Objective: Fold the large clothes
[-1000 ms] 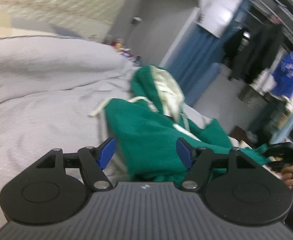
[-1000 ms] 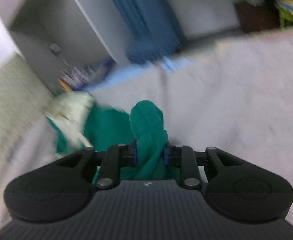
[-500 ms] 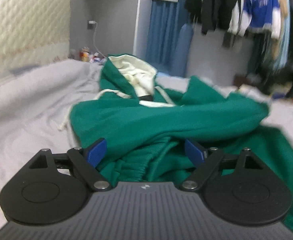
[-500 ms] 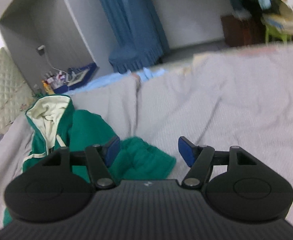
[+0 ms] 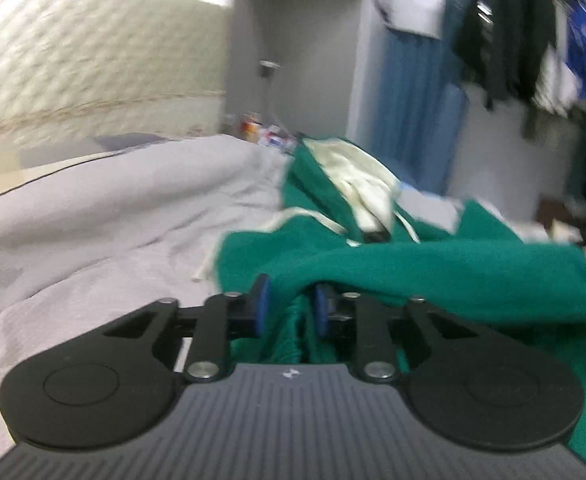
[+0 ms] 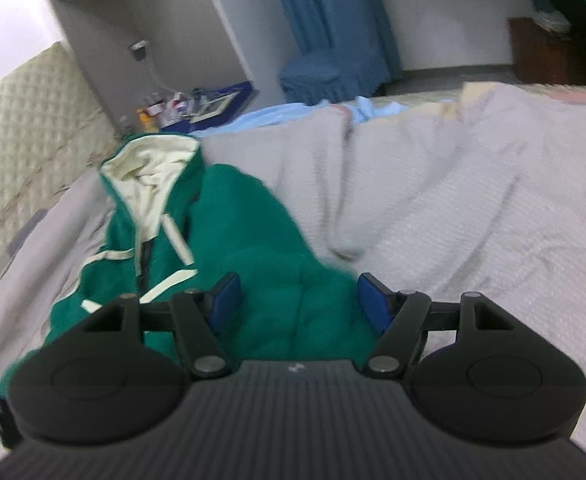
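Observation:
A green hoodie [image 5: 453,272] with a cream-lined hood [image 5: 357,176] and cream drawstrings lies crumpled on a grey bed cover [image 5: 113,200]. My left gripper [image 5: 291,310] is at the garment's near edge. Its jaws are closing, and a bunched fold of green fabric is pinched between the blue pads. In the right wrist view the hoodie [image 6: 253,216] spreads out with its hood [image 6: 149,168] at the far left. My right gripper [image 6: 299,300] hovers open over the green cloth, which passes under the gap without the pads pressing on it.
A quilted headboard [image 5: 73,72] stands behind the bed. Beyond the far edge are a blue curtain [image 6: 333,20], a low stand with small bottles [image 6: 165,108] and a light blue cloth [image 6: 293,114]. Clothes hang on a rack [image 5: 513,40] at the right.
The left jaws went from wide open around the green fabric to closed on a fold of it. The right gripper let go of the bunched green cloth it held and now stands open.

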The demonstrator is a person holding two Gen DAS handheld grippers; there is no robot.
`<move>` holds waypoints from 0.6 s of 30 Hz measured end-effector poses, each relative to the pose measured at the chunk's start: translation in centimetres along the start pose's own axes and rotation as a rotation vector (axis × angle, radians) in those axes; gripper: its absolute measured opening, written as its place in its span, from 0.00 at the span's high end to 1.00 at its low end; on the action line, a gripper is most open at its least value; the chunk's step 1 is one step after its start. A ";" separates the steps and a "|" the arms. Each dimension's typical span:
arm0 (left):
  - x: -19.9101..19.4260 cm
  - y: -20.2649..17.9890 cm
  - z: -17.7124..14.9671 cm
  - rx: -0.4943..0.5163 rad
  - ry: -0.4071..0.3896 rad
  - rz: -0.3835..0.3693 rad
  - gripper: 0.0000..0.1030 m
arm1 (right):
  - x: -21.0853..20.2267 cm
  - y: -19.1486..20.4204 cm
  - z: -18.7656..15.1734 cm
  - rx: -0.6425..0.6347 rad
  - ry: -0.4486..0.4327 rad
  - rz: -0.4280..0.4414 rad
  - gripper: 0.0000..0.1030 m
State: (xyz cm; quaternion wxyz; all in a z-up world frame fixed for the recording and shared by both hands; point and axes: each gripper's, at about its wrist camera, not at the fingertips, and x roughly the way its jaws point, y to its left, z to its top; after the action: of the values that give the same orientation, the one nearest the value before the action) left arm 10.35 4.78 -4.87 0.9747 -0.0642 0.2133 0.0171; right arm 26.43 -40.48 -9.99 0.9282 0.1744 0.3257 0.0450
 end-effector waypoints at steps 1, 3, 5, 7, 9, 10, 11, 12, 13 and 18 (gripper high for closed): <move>-0.2 0.8 0.2 -0.024 -0.007 0.021 0.79 | 0.0 0.5 -0.1 -0.025 0.002 0.013 0.34; 0.0 2.6 0.3 -0.083 0.007 0.061 0.80 | 0.1 1.9 -0.4 -0.103 0.005 0.020 0.34; 0.8 4.5 0.0 -0.144 0.066 0.081 0.80 | 0.4 3.0 -0.8 -0.186 0.019 0.007 0.35; 1.5 5.5 -0.3 -0.170 0.117 0.073 0.80 | 1.0 4.1 -1.3 -0.264 0.035 -0.020 0.36; 1.8 5.3 -0.5 -0.138 0.144 0.082 0.80 | 1.1 4.7 -1.6 -0.300 0.041 -0.022 0.36; 1.9 5.1 -0.5 -0.120 0.149 0.090 0.80 | 1.1 4.8 -1.6 -0.305 0.046 -0.011 0.36; 1.9 4.9 -0.5 -0.109 0.154 0.096 0.80 | 1.0 5.0 -1.7 -0.305 0.053 0.009 0.36; 1.9 4.8 -0.5 -0.101 0.156 0.101 0.79 | 0.9 5.1 -1.8 -0.301 0.062 0.036 0.36; 1.9 4.8 -0.6 -0.102 0.159 0.099 0.78 | 0.7 5.2 -1.9 -0.297 0.072 0.061 0.36; -0.6 6.9 -0.8 -0.296 0.161 -0.005 0.47 | 1.8 5.2 -2.8 -0.263 0.195 0.144 0.36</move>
State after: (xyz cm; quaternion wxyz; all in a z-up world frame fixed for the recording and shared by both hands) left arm 9.00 11.51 -6.16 0.9344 -0.2090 0.2858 0.0405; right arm 26.23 -34.47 -11.23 0.9014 0.0692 0.3920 0.1701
